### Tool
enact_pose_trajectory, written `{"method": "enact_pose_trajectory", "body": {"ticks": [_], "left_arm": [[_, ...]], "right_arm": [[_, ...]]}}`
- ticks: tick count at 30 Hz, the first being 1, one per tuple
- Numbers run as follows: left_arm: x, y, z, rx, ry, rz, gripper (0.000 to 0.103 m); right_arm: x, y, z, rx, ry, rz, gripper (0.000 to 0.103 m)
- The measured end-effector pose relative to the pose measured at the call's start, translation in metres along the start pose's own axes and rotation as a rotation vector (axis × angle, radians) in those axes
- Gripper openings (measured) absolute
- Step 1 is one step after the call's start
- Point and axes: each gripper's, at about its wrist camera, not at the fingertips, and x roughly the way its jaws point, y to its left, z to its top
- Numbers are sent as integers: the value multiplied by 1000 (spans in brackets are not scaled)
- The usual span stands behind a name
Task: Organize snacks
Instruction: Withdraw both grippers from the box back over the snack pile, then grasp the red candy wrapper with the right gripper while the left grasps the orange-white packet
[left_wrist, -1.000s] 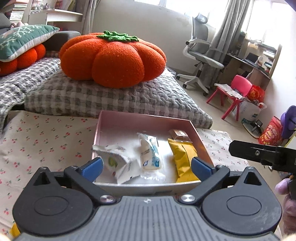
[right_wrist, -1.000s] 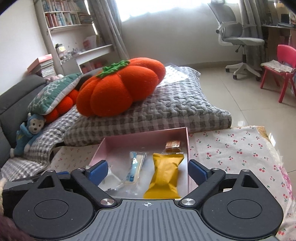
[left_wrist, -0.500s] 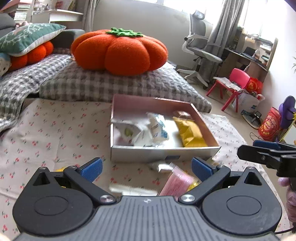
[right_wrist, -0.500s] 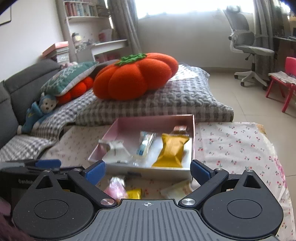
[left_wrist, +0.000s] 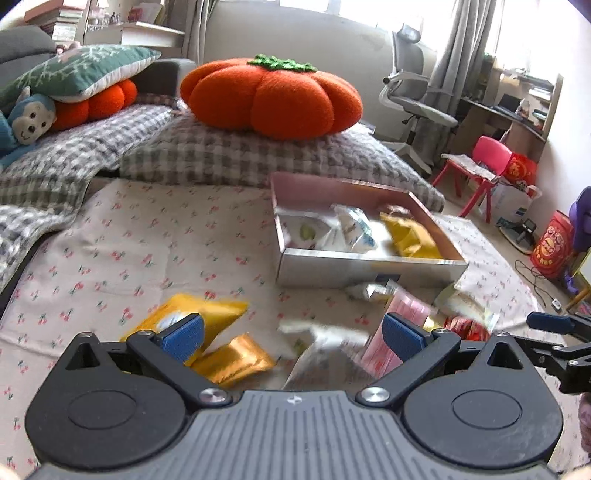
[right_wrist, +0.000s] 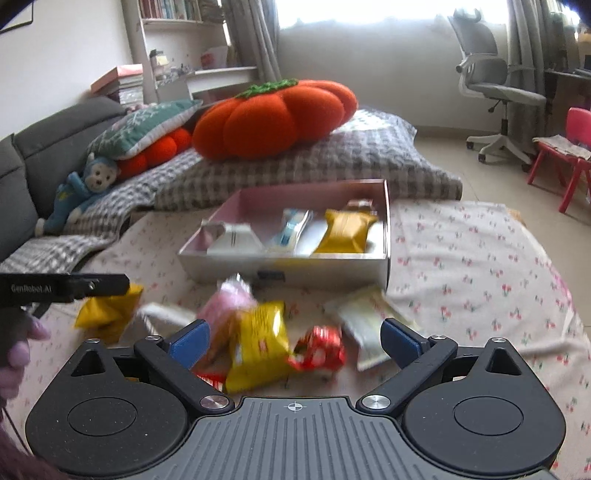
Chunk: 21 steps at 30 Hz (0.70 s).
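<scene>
Both my claws spread wide, nothing clamped. Left claw (left_wrist: 291, 334) hovers over yellow packet (left_wrist: 218, 312) and gold bar (left_wrist: 236, 360) at 9 o'clock, pink pouch (left_wrist: 400, 308) at 3. Right claw (right_wrist: 293, 338) sits over yellow chip bag (right_wrist: 258, 347) and red wrapper (right_wrist: 319, 352). Pink box (right_wrist: 288, 266) at 12 o'clock on cherry-print cloth (right_wrist: 461, 258), already holding yellow bag (right_wrist: 345, 230) plus white packs. Loose pile kinda blurry.
</scene>
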Motion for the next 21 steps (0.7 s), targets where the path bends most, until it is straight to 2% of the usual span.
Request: {"method": "enact_pose_trajectory", "body": {"ticks": [7,17,21], "left_arm": [[-4,12,-29,75,41,-19,103],[1,5,-53,242,123,-90,103],[5,0,-59,306,149,-113,102]], "right_arm": [[-5,3,-23,-66,15,4,100],[-6,25,-43,-135,39,122,100],[-2,34,-49,-159,60,143,100]]}}
